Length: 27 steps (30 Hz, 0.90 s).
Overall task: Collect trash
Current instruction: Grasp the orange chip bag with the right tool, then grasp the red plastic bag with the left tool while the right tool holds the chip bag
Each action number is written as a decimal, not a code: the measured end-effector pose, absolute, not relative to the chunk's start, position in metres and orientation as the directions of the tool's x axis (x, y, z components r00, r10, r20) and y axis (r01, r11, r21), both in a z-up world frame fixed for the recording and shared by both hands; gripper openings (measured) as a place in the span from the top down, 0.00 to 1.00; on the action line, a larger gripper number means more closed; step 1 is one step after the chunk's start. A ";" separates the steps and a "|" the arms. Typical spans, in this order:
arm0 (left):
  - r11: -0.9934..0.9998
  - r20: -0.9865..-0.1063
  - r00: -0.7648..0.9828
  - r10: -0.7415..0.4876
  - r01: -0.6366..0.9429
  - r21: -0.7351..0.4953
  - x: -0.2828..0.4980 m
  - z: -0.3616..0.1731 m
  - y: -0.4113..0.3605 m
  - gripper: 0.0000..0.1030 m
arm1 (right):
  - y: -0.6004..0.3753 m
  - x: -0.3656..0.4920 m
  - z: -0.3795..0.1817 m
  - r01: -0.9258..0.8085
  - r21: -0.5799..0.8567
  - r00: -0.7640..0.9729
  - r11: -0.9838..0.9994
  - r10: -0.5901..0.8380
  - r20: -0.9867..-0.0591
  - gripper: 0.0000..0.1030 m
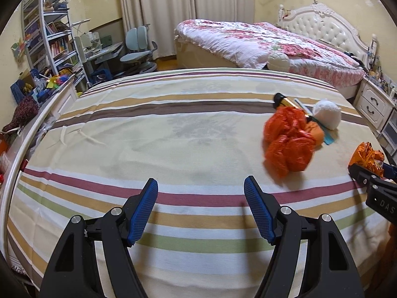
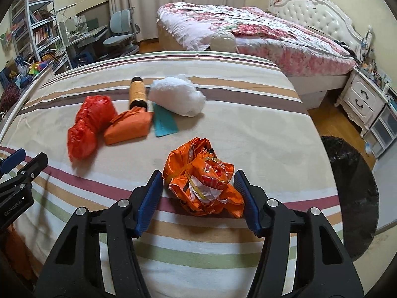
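- bedroom background: a striped bed cover (image 2: pixel 223 129) spreads across the near bed; beyond it stands a second bed (image 2: pixel 248 32) with a floral quilt and a white tufted headboard (image 2: pixel 320 17).
- far left: a bookshelf (image 1: pixel 47 32), a desk and a pale blue chair (image 1: pixel 139 49); far right: a white nightstand (image 2: pixel 359 99).
- right tool (image 2: pixel 198 195): blue pads on either side of a crumpled orange snack bag (image 2: pixel 203 181), which sits on the striped bed cover near its front edge; the right pad touches the bag's edge, while a narrow gap seems to remain at the left pad, so a firm clamp cannot be told.
- left tool (image 1: pixel 201 211): fingers spread well apart over bare striped cloth, nothing between them; it also shows at the left edge of the right wrist view.
- red plastic bag (image 2: pixel 86 129): crumpled, lying on the cover beyond and left of the snack bag, well apart from it.
- orange packet (image 2: pixel 129 129): touching the red bag's right side.
- brown bottle (image 2: pixel 137 92): lying on its side just behind the orange packet, its dark end hidden under the packet's edge.
- teal paper strip (image 2: pixel 165 124): flat on the cover, just right of the packet.
- white wad (image 2: pixel 178 96): fluffy lump resting on the far end of the teal strip, beside the bottle.
- black bin bag (image 2: pixel 352 193): open mouth on the floor at the right side of the bed, near the right tool.
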<state>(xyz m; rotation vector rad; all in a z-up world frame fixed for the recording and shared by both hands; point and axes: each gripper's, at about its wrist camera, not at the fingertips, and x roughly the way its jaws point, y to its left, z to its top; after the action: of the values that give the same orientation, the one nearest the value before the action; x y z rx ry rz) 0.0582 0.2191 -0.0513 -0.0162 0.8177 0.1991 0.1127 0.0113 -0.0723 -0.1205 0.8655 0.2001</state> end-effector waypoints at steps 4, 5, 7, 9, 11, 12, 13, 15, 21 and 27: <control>0.987 -0.718 0.680 0.149 -0.143 0.070 0.057 -0.050 0.200 0.32 | -0.015 0.118 -0.073 -0.178 -0.015 0.635 0.984 0.103 -0.766 0.43; 0.989 -0.718 0.682 0.140 -0.132 0.067 0.057 -0.050 0.195 0.31 | -0.021 0.120 -0.073 -0.168 -0.014 0.635 0.986 0.097 -0.767 0.43; 0.991 -0.718 0.684 0.129 -0.114 0.068 0.058 -0.050 0.185 0.31 | -0.031 0.122 -0.074 -0.150 -0.011 0.637 0.989 0.088 -0.766 0.43; 0.992 -0.719 0.683 0.126 -0.101 0.078 0.061 -0.051 0.176 0.31 | -0.039 0.124 -0.074 -0.139 0.001 0.636 0.990 0.090 -0.767 0.43; 0.992 -0.719 0.683 0.124 -0.094 0.082 0.064 -0.051 0.169 0.31 | -0.045 0.125 -0.075 -0.137 0.017 0.633 0.990 0.100 -0.768 0.43; 0.993 -0.720 0.684 0.122 -0.090 0.082 0.066 -0.051 0.165 0.31 | -0.046 0.125 -0.075 -0.139 0.026 0.631 0.990 0.109 -0.768 0.43; 0.993 -0.720 0.683 0.120 -0.089 0.082 0.069 -0.051 0.163 0.31 | -0.047 0.126 -0.075 -0.140 0.030 0.629 0.990 0.113 -0.769 0.43; 0.993 -0.722 0.681 0.119 -0.089 0.080 0.075 -0.050 0.158 0.31 | -0.046 0.127 -0.076 -0.146 0.027 0.628 0.989 0.114 -0.770 0.43; 0.991 -0.722 0.679 0.133 -0.112 0.077 0.097 -0.050 0.154 0.30 | -0.047 0.125 -0.077 -0.154 0.029 0.628 0.988 0.121 -0.769 0.42; 0.990 -0.748 0.650 0.137 -0.124 0.073 0.105 -0.056 0.157 0.36 | -0.048 0.125 -0.078 -0.160 0.032 0.628 0.987 0.127 -0.768 0.42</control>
<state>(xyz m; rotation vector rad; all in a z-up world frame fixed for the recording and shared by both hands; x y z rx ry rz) 0.1053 0.1567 -0.0559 0.0157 0.8504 0.1484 0.1247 -0.0478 -0.0775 -0.0404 0.8768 0.1649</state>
